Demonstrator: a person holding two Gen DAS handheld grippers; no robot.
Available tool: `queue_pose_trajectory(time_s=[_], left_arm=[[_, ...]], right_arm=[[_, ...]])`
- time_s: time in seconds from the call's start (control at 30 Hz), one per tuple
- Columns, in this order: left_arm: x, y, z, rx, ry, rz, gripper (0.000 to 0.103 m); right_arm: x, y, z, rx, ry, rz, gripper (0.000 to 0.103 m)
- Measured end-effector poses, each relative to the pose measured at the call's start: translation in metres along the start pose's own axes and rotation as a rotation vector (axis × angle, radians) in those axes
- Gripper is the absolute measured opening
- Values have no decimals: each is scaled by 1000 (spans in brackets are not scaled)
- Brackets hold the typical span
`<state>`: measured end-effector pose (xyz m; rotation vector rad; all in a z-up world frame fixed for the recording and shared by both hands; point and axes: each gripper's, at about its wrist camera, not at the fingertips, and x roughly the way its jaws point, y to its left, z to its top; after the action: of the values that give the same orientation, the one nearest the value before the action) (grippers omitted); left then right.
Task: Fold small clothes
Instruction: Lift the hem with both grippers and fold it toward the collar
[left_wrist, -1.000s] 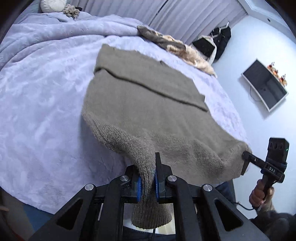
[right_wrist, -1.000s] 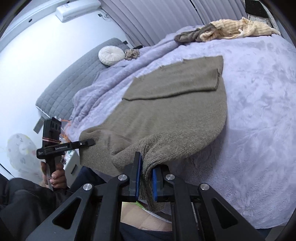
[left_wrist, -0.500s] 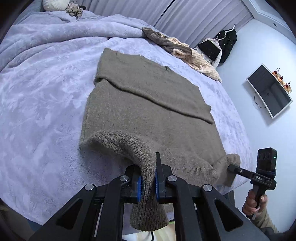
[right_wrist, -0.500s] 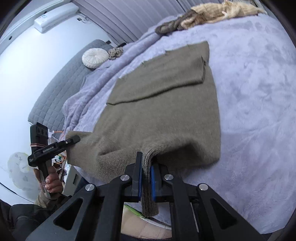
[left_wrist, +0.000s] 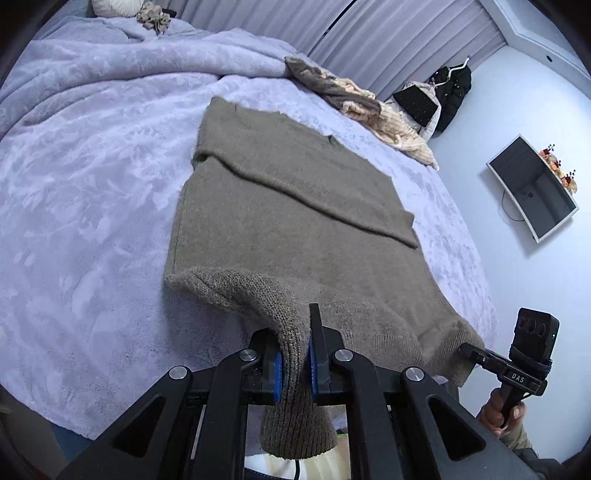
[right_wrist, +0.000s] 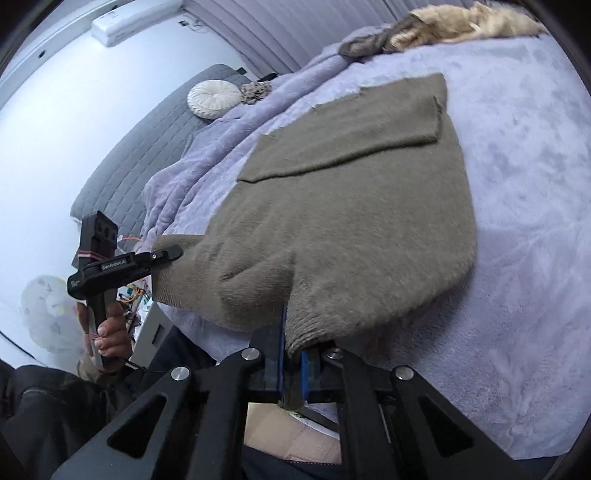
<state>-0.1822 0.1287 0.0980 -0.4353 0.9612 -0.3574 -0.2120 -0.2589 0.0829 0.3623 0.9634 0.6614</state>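
An olive-brown knit sweater lies flat on the lilac bed cover, its sleeves folded across the far part; it also shows in the right wrist view. My left gripper is shut on the near left hem corner, lifted off the bed, with ribbed hem hanging below the fingers. My right gripper is shut on the near right hem corner. Each gripper shows in the other's view, the right one and the left one.
A heap of beige and brown clothes lies at the bed's far edge. A round white cushion sits by the grey headboard. A wall screen hangs to the right. The bed's near edge is just under the grippers.
Both grippers have carried the hem forward over the bed and lowered; the sweater's near part now lies flatter, with less of it hanging off the near edge.
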Motion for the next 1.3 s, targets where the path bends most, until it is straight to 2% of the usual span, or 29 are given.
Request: queue_pose_trajectory(time_s=[0.07,0.2,0.33,0.47,0.77,1.0,1.17,1.3], left_arm=[[-13,-7,9,9,-43,3,11],[-19,-7,35,-24,-83,15,11],[-13,-1,65,-91,-95,6,11],[1,-1,88,-106,-100,37,11],[42,-3,128,-127,-32,111,11],[56,-7,148,-122,-4,170,11],[75,-7,168,-135,27,185,11],[83,-5,182,-155,37,169,11]], right_arm=[[-15,13,7,-32,-46,28,7],[-44,15,34,-5,-167,83,7],[-51,10,64,27,-235,102,6],[-46,3,93,60,-277,93,6],[-19,-24,140,140,-271,25,6],[-11,-23,166,145,-255,-31,6],[1,-29,187,161,-231,-88,6],[8,-39,199,195,-219,-107,6]])
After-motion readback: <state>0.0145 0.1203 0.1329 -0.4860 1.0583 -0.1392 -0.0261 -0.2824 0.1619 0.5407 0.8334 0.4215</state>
